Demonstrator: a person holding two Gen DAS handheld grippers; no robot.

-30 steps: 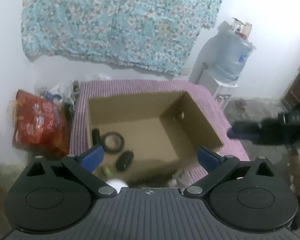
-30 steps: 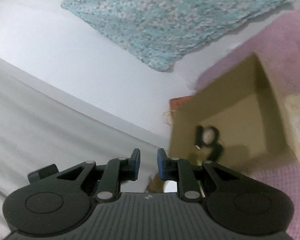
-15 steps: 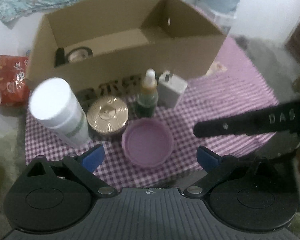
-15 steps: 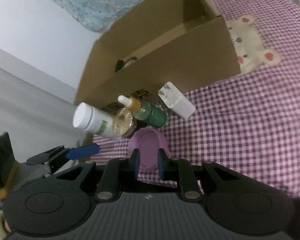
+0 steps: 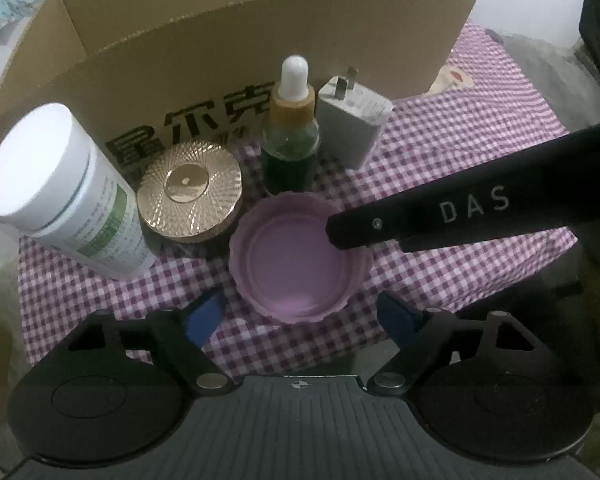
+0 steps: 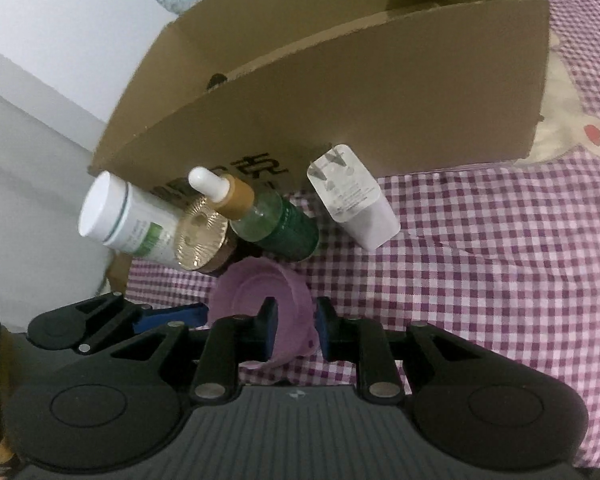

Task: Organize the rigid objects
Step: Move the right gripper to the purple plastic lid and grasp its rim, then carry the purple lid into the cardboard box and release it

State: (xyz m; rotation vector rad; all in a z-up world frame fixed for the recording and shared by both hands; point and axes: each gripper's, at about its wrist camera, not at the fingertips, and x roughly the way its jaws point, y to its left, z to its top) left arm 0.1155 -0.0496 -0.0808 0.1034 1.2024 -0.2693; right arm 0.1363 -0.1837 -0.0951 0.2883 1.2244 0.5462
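We hold our right tool (image 6: 294, 330) with its fingers straddling the near rim of the purple lid (image 5: 300, 256), not visibly pinching it, while our left tool (image 5: 304, 316) hangs spread wide just short of the same lid. The lid lies open side up near the front edge of the checked cloth (image 6: 480, 260). Behind it stand a gold-topped jar (image 5: 190, 192), a white bottle (image 5: 64, 188), a green dropper bottle (image 5: 290, 140) and a white charger (image 5: 354, 128), all crowding the cardboard box (image 5: 260, 40)
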